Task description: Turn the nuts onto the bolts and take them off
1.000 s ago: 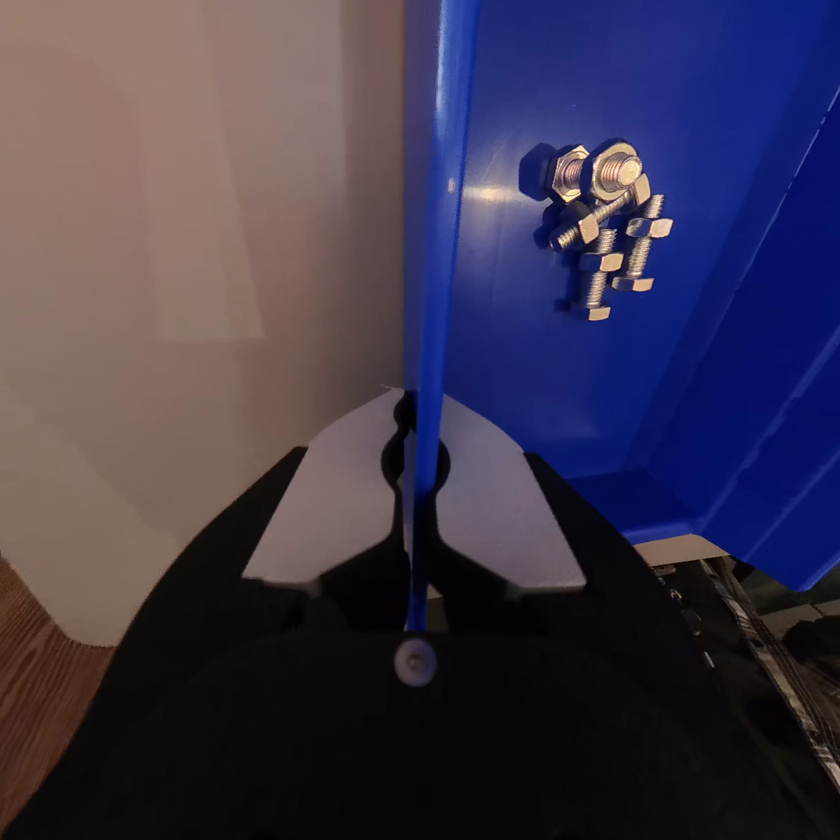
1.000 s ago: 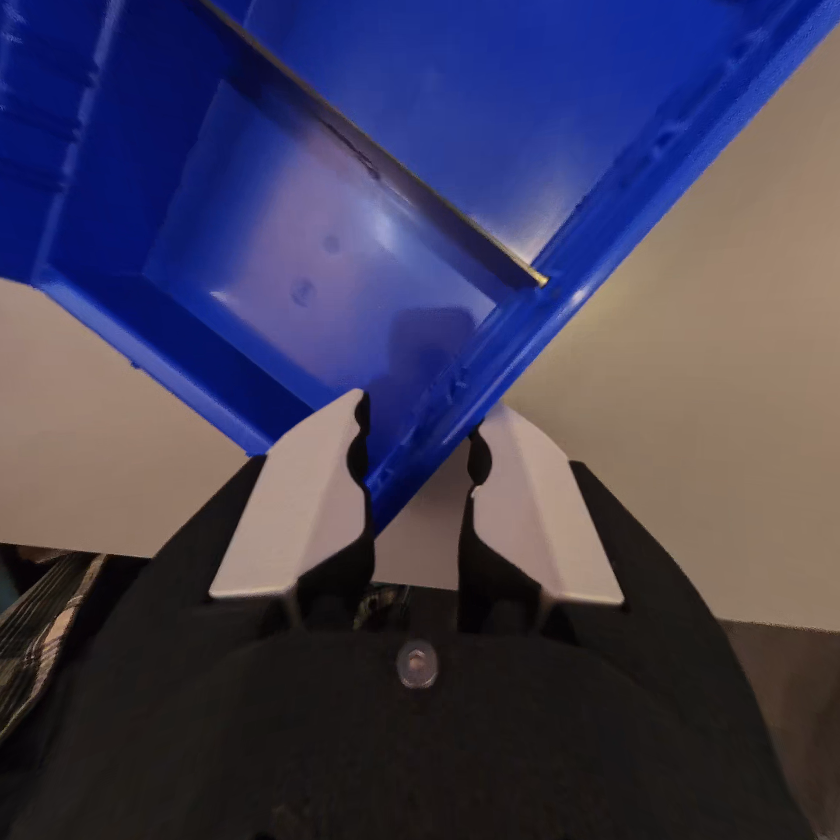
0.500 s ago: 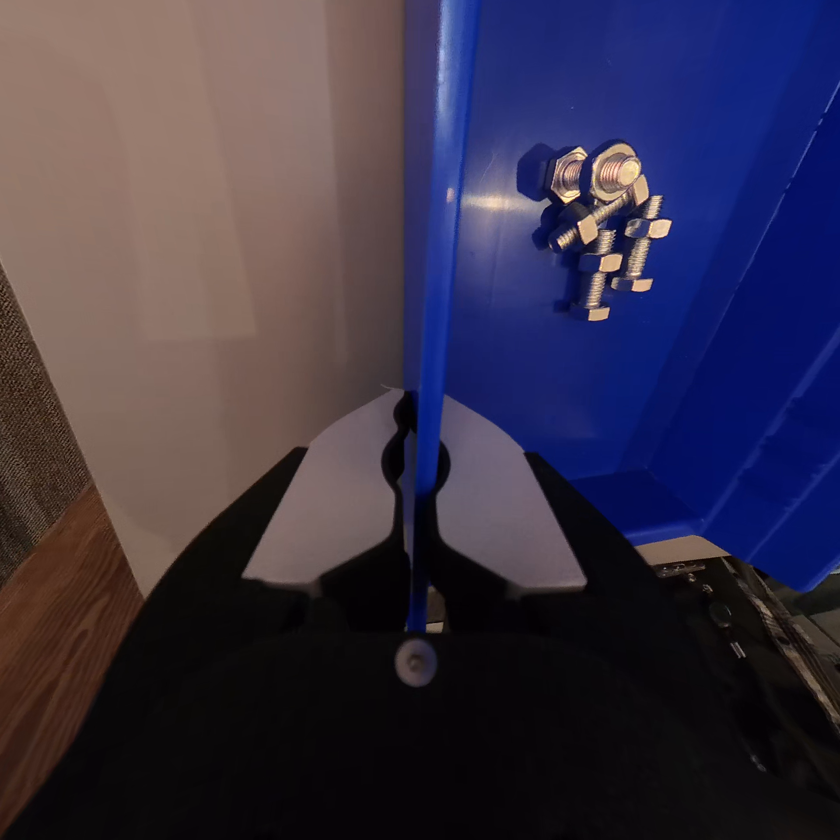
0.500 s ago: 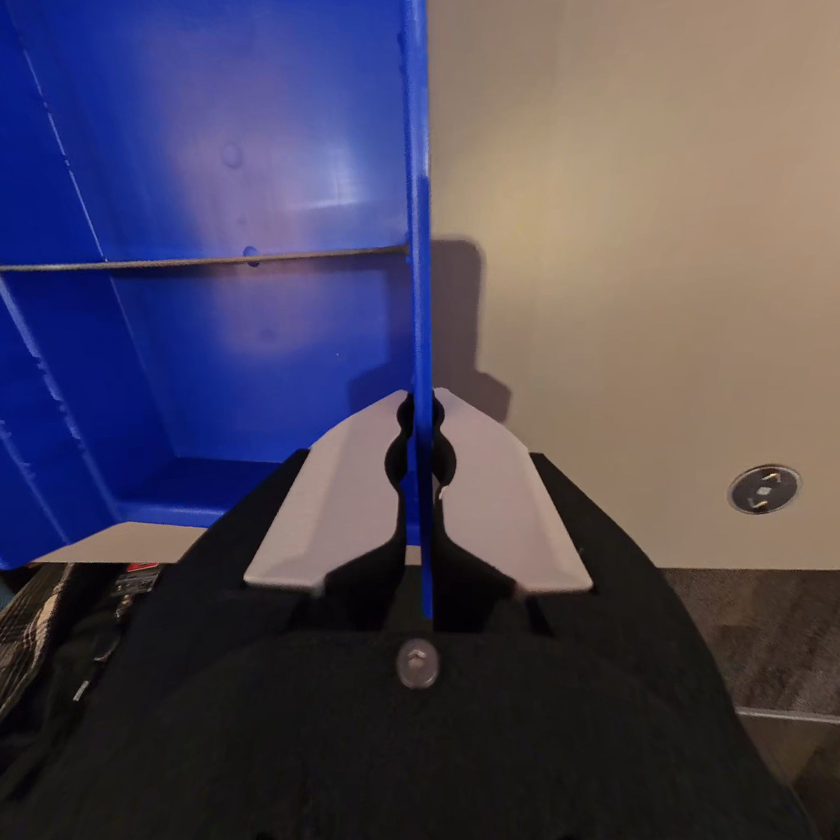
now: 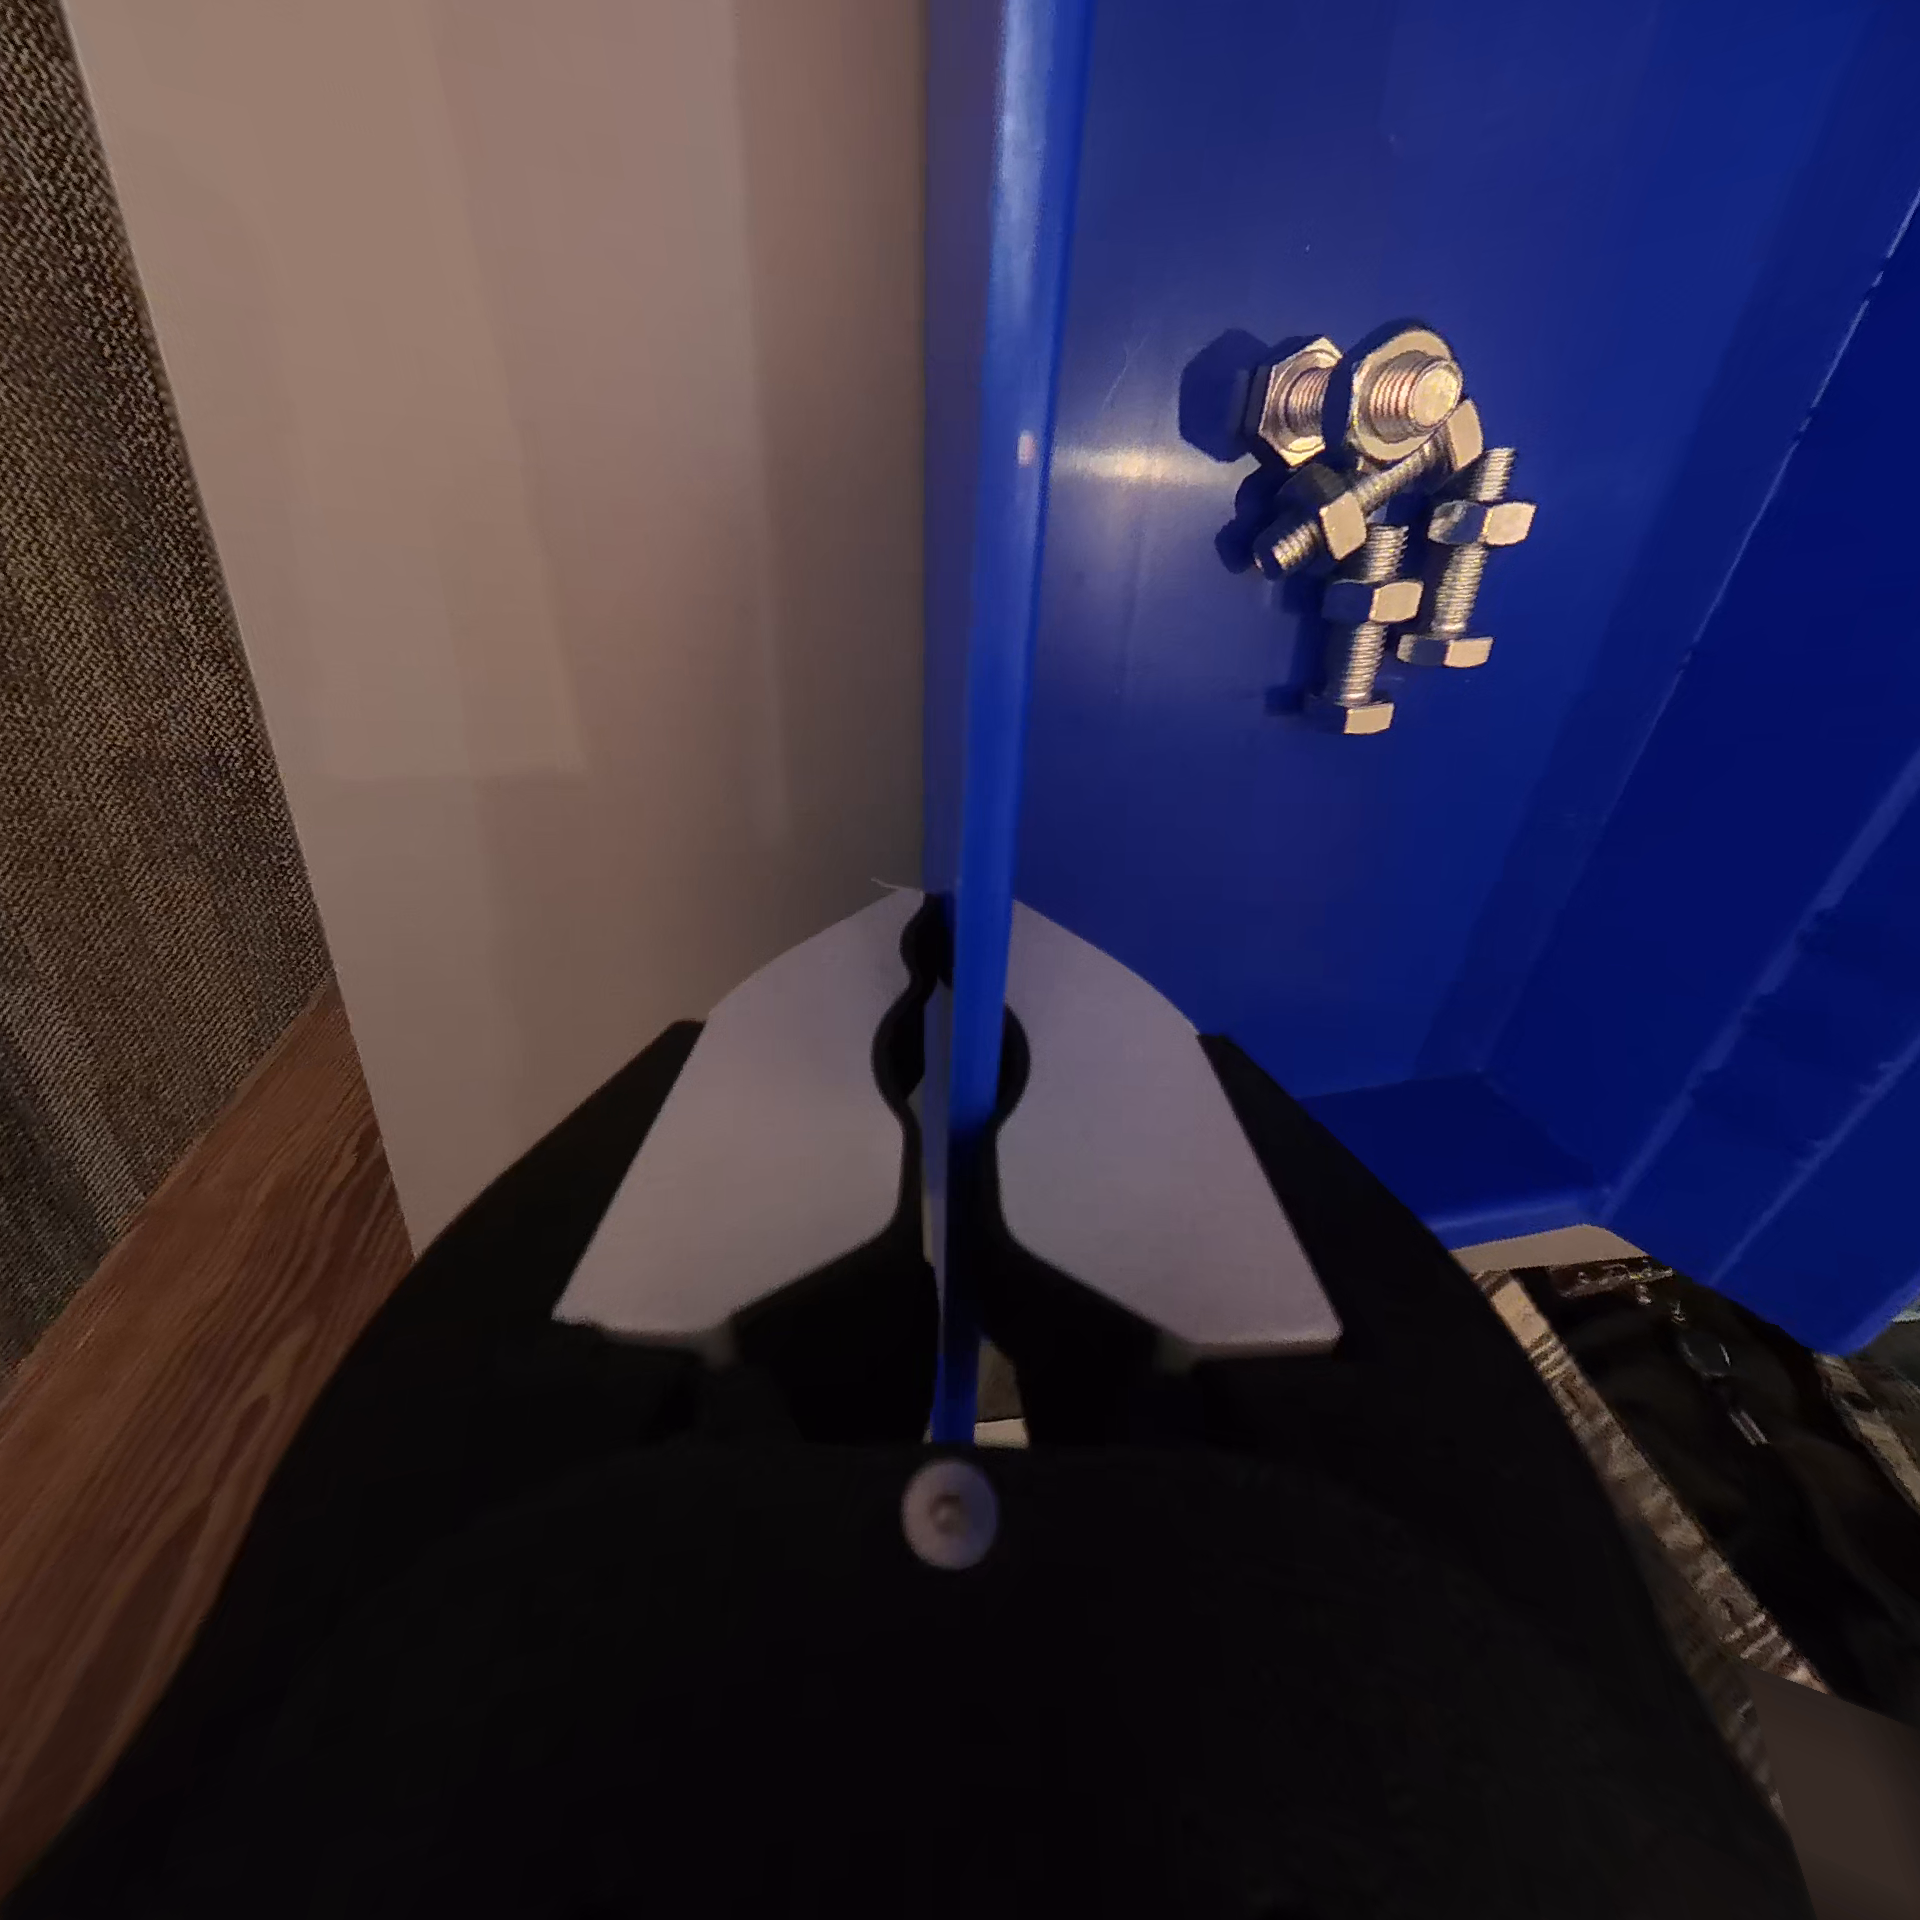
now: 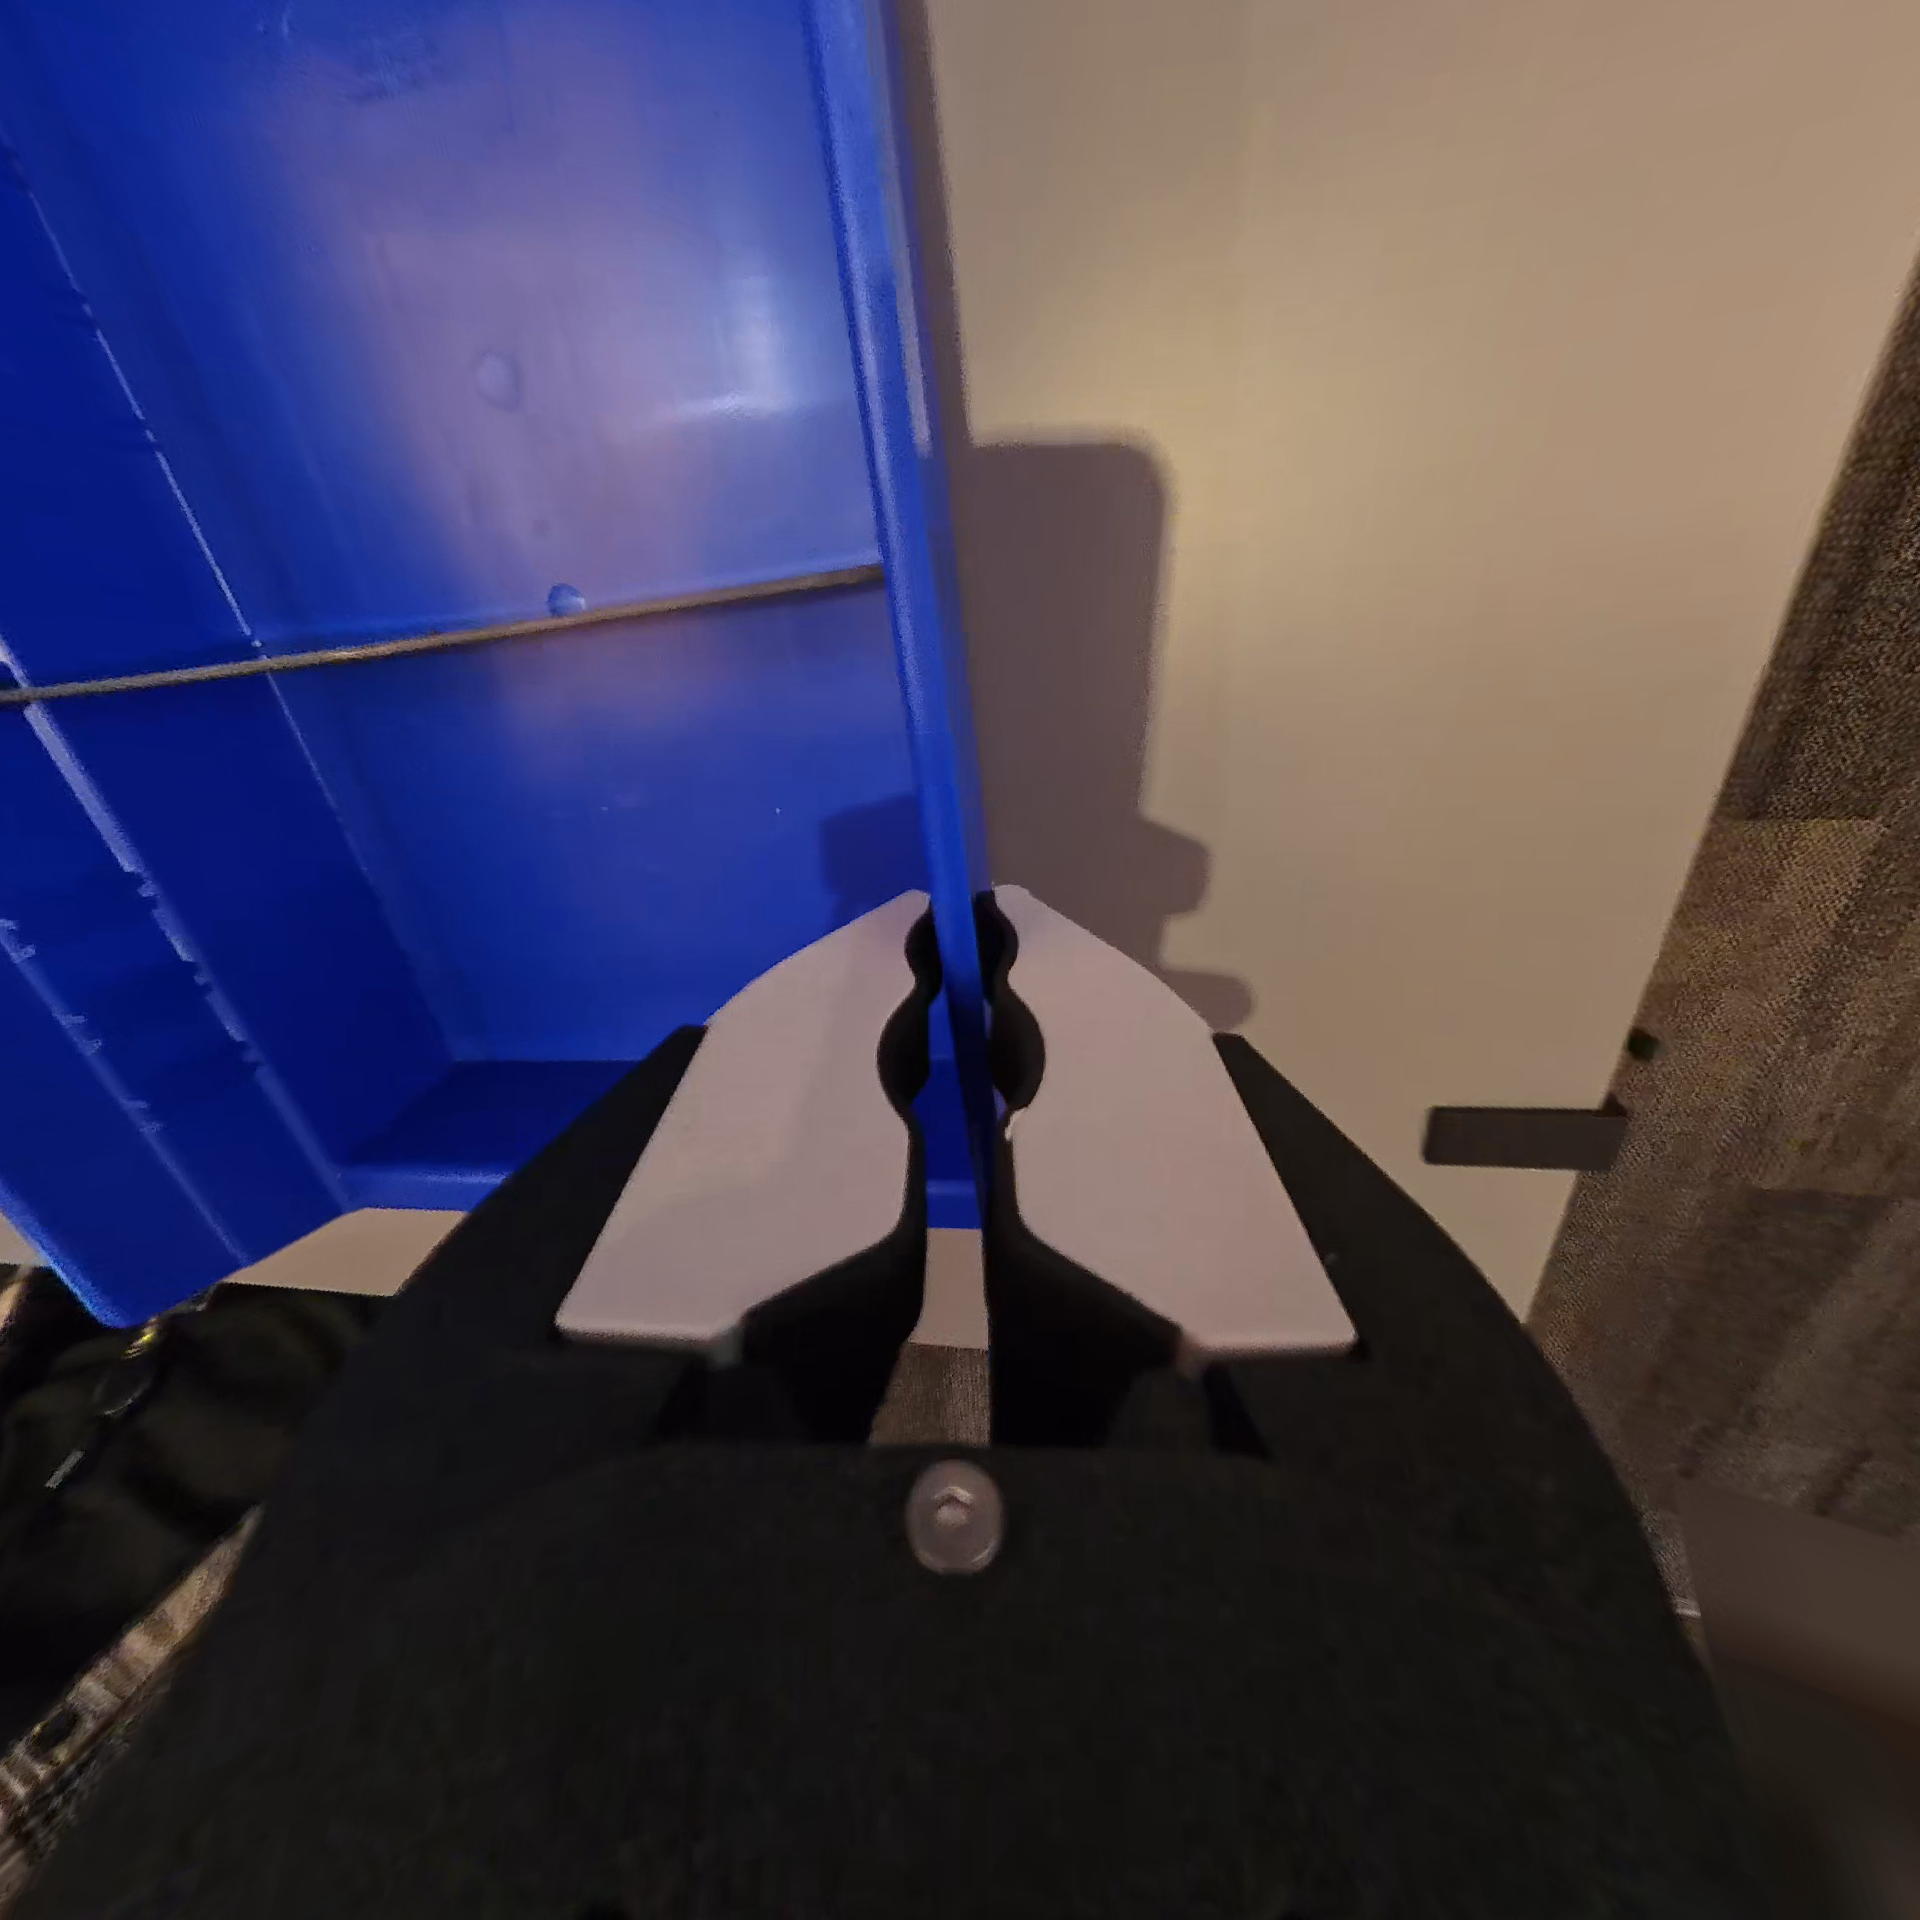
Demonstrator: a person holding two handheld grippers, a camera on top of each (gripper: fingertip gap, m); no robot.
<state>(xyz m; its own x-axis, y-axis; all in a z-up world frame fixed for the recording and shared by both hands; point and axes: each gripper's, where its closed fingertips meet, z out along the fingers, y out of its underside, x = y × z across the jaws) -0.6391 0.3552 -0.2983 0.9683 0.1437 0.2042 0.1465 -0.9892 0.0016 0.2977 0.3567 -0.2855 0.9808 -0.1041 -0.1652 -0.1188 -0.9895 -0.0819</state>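
A blue plastic bin (image 5: 1299,935) with a thin divider (image 6: 436,644) sits on a white table (image 5: 571,520). A small heap of silver bolts with nuts on them (image 5: 1371,520) lies on the bin floor in one compartment. My left gripper (image 5: 961,914) is shut on the bin's left wall (image 5: 997,623). My right gripper (image 6: 956,904) is shut on the bin's right wall (image 6: 904,520), beside a compartment with nothing in it (image 6: 520,883).
The white table (image 6: 1403,520) ends at a wooden strip (image 5: 177,1299) and grey carpet (image 5: 114,675) on the left. Grey carpet (image 6: 1787,987) and a dark bracket (image 6: 1517,1138) lie on the right. Dark clothing (image 5: 1766,1455) shows at the near edge. Across from one pair of fingers to the other is roughly 95 centimetres.
My right gripper went from open around the bin's corner to shut on its right wall. The left gripper stayed shut on the left wall, and its view has slid so that carpet shows at left.
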